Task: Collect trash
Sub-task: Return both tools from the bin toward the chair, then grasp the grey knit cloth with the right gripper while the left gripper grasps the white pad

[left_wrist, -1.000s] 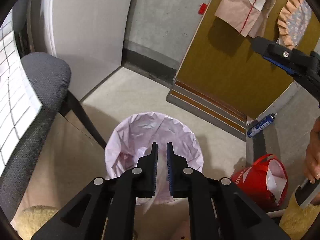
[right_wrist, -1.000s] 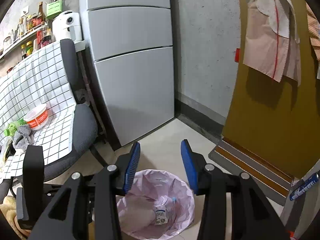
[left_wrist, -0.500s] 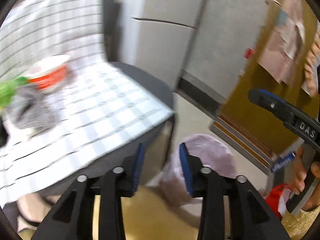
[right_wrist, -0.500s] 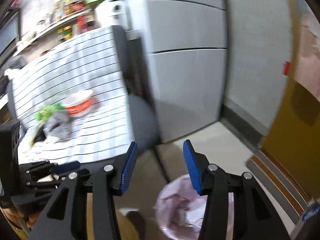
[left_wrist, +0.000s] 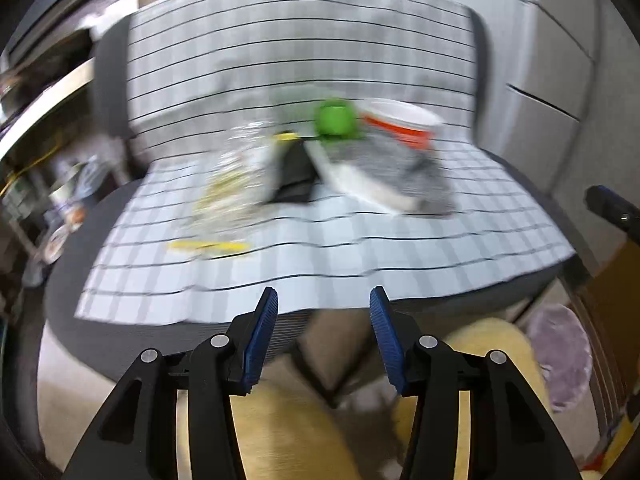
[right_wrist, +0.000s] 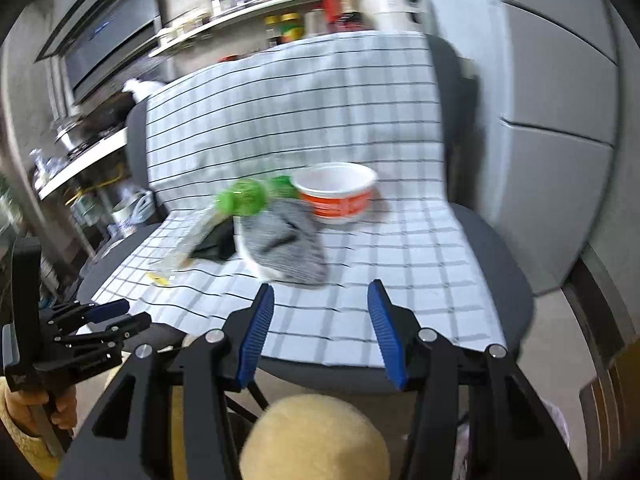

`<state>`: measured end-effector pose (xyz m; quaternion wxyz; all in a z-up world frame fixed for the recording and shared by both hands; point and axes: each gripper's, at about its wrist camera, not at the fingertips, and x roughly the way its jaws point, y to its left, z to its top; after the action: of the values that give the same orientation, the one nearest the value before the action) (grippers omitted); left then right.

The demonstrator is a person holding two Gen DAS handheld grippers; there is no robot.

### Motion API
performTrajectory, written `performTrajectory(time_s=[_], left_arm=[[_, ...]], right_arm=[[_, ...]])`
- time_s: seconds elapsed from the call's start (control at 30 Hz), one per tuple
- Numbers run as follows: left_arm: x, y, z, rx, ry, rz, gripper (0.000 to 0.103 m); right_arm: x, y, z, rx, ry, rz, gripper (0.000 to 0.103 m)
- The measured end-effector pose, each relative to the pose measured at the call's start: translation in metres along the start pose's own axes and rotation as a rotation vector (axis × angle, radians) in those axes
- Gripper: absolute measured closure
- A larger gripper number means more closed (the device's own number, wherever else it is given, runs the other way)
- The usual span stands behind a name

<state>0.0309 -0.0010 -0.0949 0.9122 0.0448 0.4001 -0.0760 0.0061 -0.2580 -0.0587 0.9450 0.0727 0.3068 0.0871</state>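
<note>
Grippers: we count two, left (left_wrist: 323,336) and right (right_wrist: 320,330)
Bowls: one bowl (right_wrist: 335,192); centre
Green caps: two (right_wrist: 244,198)
Bins: one bin (left_wrist: 560,356); lower right

Grey chair (right_wrist: 500,248) draped in checked cloth (right_wrist: 304,120) — cluttered shelf (right_wrist: 256,4) behind, grey cabinets (right_wrist: 560,92) beside

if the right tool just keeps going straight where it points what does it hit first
Most likely the grey striped cloth lying on the checked cover of the chair seat. The right tool is open and empty. Depth is hard to judge in the blurred view.
</note>
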Motion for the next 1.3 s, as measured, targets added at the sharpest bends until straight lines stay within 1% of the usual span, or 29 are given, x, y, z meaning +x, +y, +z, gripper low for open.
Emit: performTrajectory(time_s=[0.1, 0.23, 0.33, 0.4, 0.47, 0.6, 0.67, 0.7, 0.73, 0.83, 0.93, 1.0, 1.03, 1.07, 1.13, 1.17, 1.23, 1.27, 1.3], left_arm=[[-0.004, 0.029, -0.003, -0.041, -0.007, 0.052, 0.054], [-0.005, 0.057, -0.002, -0.081, -0.01, 0.088, 0.053], [-0.002, 0.072, 0.0, -0.111, -0.008, 0.096, 0.053], [0.003, 0.078, 0.003, -0.126, -0.007, 0.088, 0.053], [0.007, 0.081, 0.005, -0.132, -0.003, 0.092, 0.053], [0.012, 0.084, 0.01, -0.134, 0.001, 0.08, 0.053], [0.014, 0.087, 0.012, -0.138, 0.0, 0.079, 0.053], [0.015, 0.089, 0.014, -0.139, -0.003, 0.083, 0.053], [0.016, 0.091, 0.016, -0.143, -0.005, 0.088, 0.053], [0.019, 0.099, 0.018, -0.161, -0.017, 0.103, 0.053], [0.026, 0.111, 0.02, -0.196, 0.0, 0.11, 0.053], [0.028, 0.117, 0.02, -0.214, 0.003, 0.116, 0.053], [0.028, 0.119, 0.02, -0.219, 0.004, 0.124, 0.053], [0.029, 0.12, 0.02, -0.222, 0.005, 0.13, 0.054], [0.031, 0.12, 0.019, -0.224, 0.016, 0.126, 0.053], [0.032, 0.118, 0.019, -0.221, 0.021, 0.118, 0.053], [0.033, 0.115, 0.02, -0.216, 0.026, 0.101, 0.053], [0.033, 0.114, 0.021, -0.213, 0.026, 0.094, 0.053], [0.033, 0.109, 0.025, -0.2, 0.023, 0.077, 0.053]], right_arm=[[0.008, 0.018, 0.007, -0.045, 0.008, 0.004, 0.054], [0.029, 0.034, 0.009, -0.094, 0.055, 0.027, 0.049], [0.051, 0.041, 0.007, -0.116, 0.101, 0.036, 0.048], [0.066, 0.045, 0.007, -0.124, 0.128, 0.045, 0.046], [0.08, 0.049, 0.007, -0.141, 0.15, 0.052, 0.036], [0.103, 0.054, 0.015, -0.177, 0.148, 0.061, 0.031], [0.118, 0.051, 0.026, -0.161, 0.122, 0.066, 0.025], [0.128, 0.047, 0.033, -0.14, 0.117, 0.07, 0.021], [0.138, 0.043, 0.038, -0.121, 0.118, 0.076, 0.02], [0.174, 0.032, 0.051, -0.054, 0.153, 0.102, 0.018], [0.21, 0.023, 0.057, 0.026, 0.198, 0.125, 0.018], [0.226, 0.018, 0.058, 0.078, 0.227, 0.167, 0.033], [0.232, 0.018, 0.058, 0.087, 0.243, 0.169, 0.043], [0.233, 0.02, 0.057, 0.074, 0.243, 0.149, 0.047], [0.226, 0.026, 0.057, 0.032, 0.223, 0.15, 0.083], [0.221, 0.028, 0.058, 0.014, 0.215, 0.143, 0.089], [0.2, 0.036, 0.058, -0.076, 0.178, 0.086, 0.091], [0.191, 0.038, 0.059, -0.101, 0.164, 0.077, 0.091], [0.175, 0.04, 0.06, -0.13, 0.139, 0.07, 0.091]])
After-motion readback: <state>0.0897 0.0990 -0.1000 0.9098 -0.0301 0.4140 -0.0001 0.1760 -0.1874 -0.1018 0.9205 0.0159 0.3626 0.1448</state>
